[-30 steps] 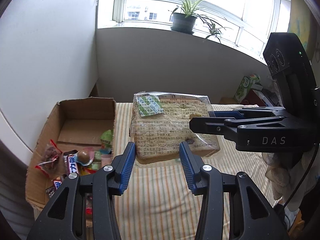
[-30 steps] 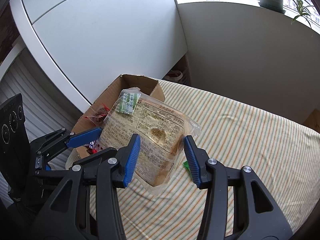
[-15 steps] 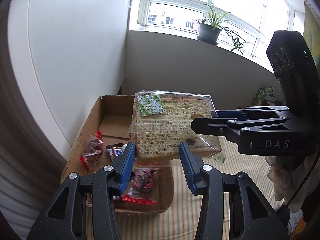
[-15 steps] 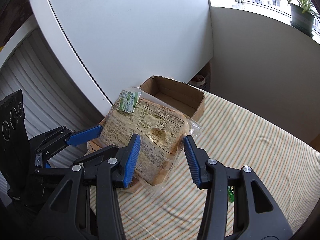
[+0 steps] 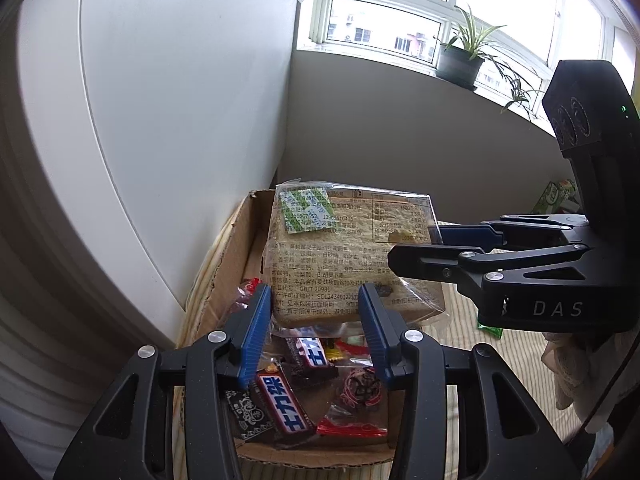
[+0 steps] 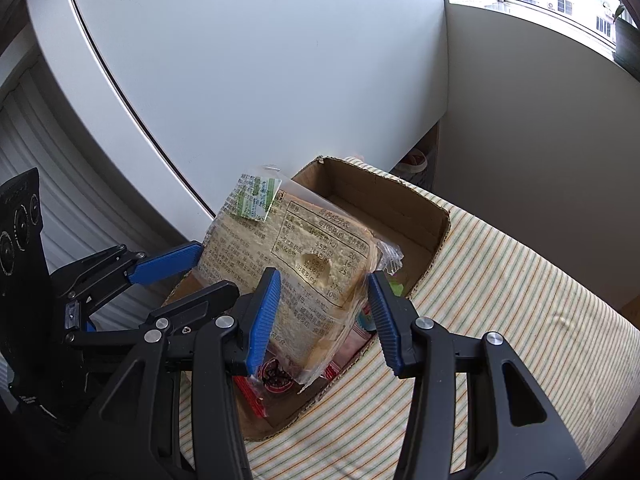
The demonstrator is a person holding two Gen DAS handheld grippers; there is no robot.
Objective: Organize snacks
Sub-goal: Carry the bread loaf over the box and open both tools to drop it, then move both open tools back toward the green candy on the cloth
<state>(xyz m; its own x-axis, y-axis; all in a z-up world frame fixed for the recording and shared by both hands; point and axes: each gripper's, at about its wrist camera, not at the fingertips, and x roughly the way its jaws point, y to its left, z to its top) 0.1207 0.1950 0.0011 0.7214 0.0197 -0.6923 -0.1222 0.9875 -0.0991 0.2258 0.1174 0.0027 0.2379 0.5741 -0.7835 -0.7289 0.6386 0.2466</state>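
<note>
A clear bag of sliced bread (image 5: pixel 344 256) with a green label hangs in the air over an open cardboard box (image 5: pixel 224 280). My left gripper (image 5: pixel 314 334) is shut on the bag's near edge. My right gripper (image 6: pixel 322 316) is shut on the bag's other side (image 6: pixel 304 264); it shows from the side in the left wrist view (image 5: pixel 416 252). Several wrapped snacks (image 5: pixel 296 396) lie in the box's near end, under the bread. The box's far end (image 6: pixel 384 216) is bare cardboard.
The box stands on a striped cloth (image 6: pixel 500 320), against a white cabinet (image 5: pixel 160 120). A green wrapper (image 5: pixel 490 326) lies on the cloth to the right. A potted plant (image 5: pixel 460 64) stands on the windowsill. A green carton (image 5: pixel 554 196) stands at far right.
Both grippers have carried the bread bag left, from over the striped cloth to over the box. The snacks in the box now lie right under the bag.
</note>
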